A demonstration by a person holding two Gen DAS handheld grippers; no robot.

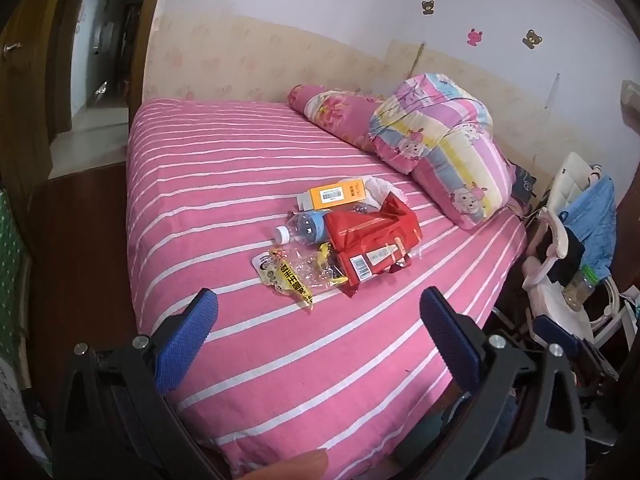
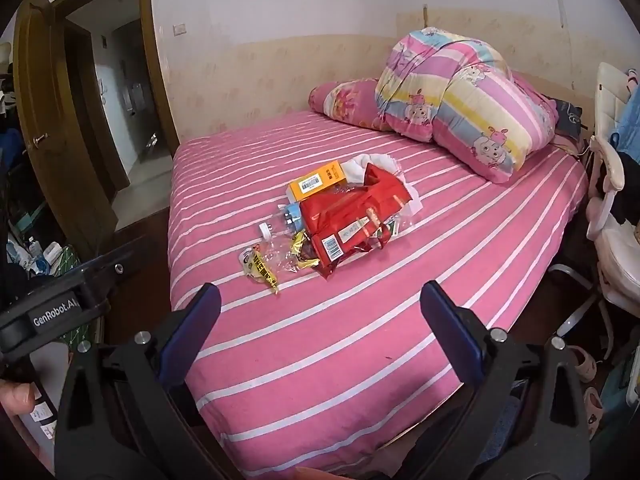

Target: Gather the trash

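A heap of trash lies in the middle of a pink striped bed [image 1: 248, 360] [image 2: 360, 344]. It holds a red foil wrapper [image 1: 372, 236] [image 2: 352, 216], an orange box [image 1: 338, 194] [image 2: 316, 184], a clear plastic bottle with a white cap [image 1: 300, 228] [image 2: 280, 224], a yellow-printed clear snack bag [image 1: 288, 276] [image 2: 264, 266] and white crumpled paper [image 1: 380, 188] [image 2: 372, 164]. My left gripper [image 1: 318, 308] hangs open over the near part of the bed, short of the heap. My right gripper [image 2: 320, 304] is open too, likewise short of the heap. Nothing is between either pair of fingers.
A folded cartoon quilt [image 1: 444, 136] [image 2: 464, 100] and a pink pillow [image 1: 336, 112] [image 2: 344, 100] lie at the head of the bed. A white chair [image 1: 560, 248] [image 2: 612, 216] with clothes stands on the right. An open wooden door [image 2: 52, 136] is at left. The other gripper's handle [image 2: 48, 312] shows at lower left.
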